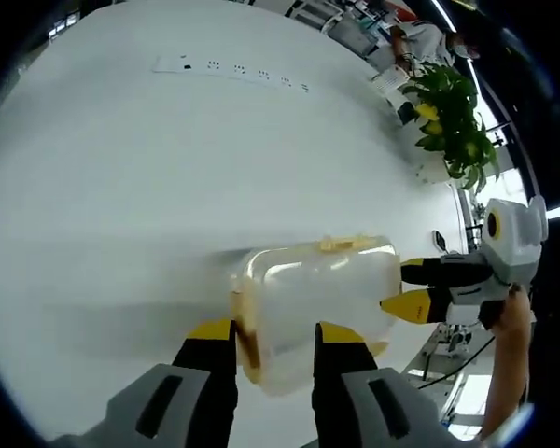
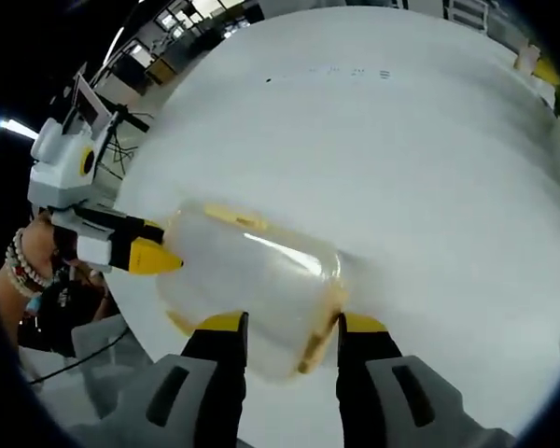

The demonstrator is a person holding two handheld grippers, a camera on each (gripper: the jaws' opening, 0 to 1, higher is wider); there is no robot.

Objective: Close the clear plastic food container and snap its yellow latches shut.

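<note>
White tabletop [image 1: 168,159] stretches wide and bare, with a row of sockets [image 1: 231,71] set into its far side and a potted plant [image 1: 453,117] near the edge. Close to that edge sits the clear container [image 1: 317,303], its lid already down on the box and yellow latches showing along its sides.

From the left gripper view, the left claw [image 1: 275,338] reaches the container's near end, jaws apart and straddling it, a yellow latch [image 1: 247,336] lying between them. The right claw [image 1: 401,289] comes in at the opposite end, its yellow tips touching or nearly touching the wall.

From the right gripper view, the right claw [image 2: 289,329] likewise straddles its end of the container [image 2: 252,285], jaws apart around a yellow latch [image 2: 319,334], with the left claw [image 2: 154,247] at the far end.

The closing step looks done; latching appears to be in hand. Whether any latch is already snapped cannot be told. Next, each latch likely needs pressing flat against the wall while the other claw braces the box.
</note>
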